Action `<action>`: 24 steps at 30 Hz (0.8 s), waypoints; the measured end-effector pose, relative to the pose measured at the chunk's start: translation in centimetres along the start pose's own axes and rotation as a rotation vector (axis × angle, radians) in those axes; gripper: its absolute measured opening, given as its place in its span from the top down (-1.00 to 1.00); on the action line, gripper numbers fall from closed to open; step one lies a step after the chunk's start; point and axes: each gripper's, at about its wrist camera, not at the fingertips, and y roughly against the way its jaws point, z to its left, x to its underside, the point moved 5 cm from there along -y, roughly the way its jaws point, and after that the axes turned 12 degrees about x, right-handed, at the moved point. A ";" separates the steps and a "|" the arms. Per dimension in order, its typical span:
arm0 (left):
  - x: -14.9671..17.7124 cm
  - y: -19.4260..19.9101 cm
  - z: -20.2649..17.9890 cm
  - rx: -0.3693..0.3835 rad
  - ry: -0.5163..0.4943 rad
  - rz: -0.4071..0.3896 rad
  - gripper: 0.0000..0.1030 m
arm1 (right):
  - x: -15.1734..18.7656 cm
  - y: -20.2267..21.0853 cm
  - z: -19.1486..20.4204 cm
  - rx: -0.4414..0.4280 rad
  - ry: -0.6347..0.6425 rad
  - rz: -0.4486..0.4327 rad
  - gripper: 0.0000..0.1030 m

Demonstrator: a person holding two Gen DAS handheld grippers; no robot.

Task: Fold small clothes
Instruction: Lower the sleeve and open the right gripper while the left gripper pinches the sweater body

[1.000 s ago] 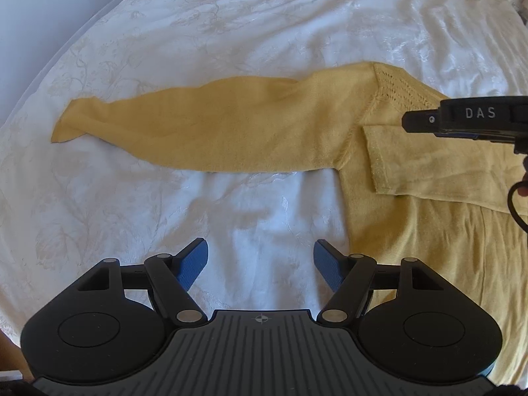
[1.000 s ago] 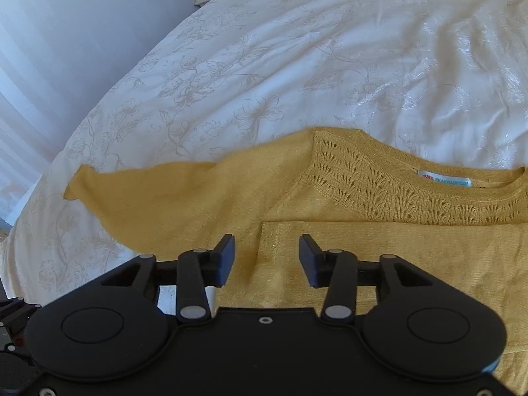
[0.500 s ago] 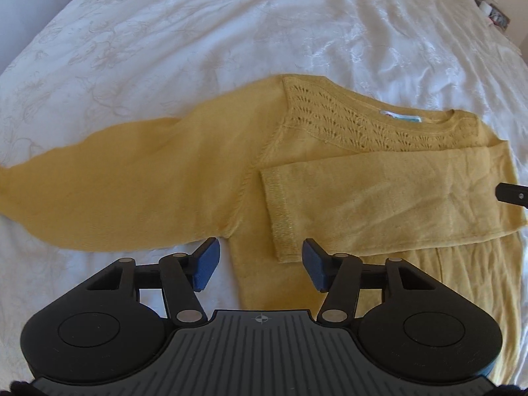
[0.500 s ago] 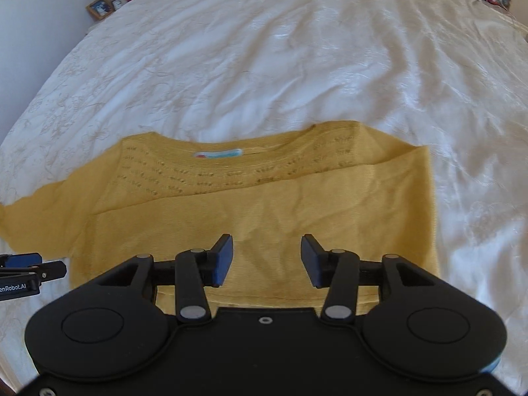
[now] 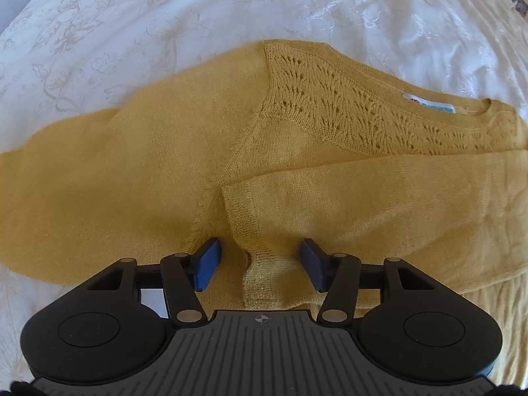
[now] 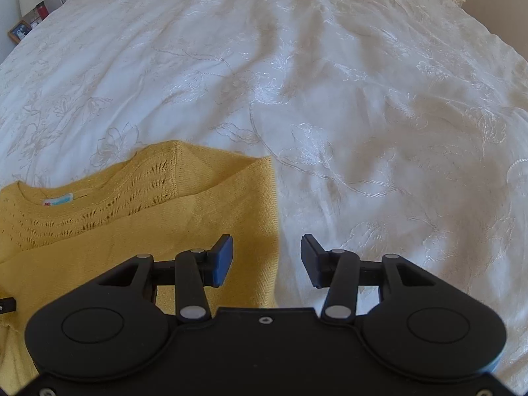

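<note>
Since a second ago we have swung both tools across the mustard sweater [image 5: 204,171]: our left gripper [image 5: 259,264] has come from the white bedspread [image 5: 132,16] near the outstretched sleeve to hover over the cuff [image 5: 255,250] of the sleeve folded across the chest, while our right gripper [image 6: 266,260] has gone from that cuff to the sweater's far side edge [image 6: 272,224]. The sweater lies flat on the bed, its neck label [image 5: 429,105] facing up. One sleeve is already folded across the body; the other sleeve [image 5: 66,198] still stretches out sideways, and the body itself is unfolded, so we judge most of the folding is left. Our left jaws are closing, with the cuff lying between them but not yet pinched. Our right jaws stand apart, straddling the side edge, holding nothing.
</note>
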 end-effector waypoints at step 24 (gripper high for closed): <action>-1.0 -0.1 -0.7 -0.193 -0.104 -0.055 -0.14 | 0.2 1.4 -0.7 -0.023 -0.064 -0.055 -0.81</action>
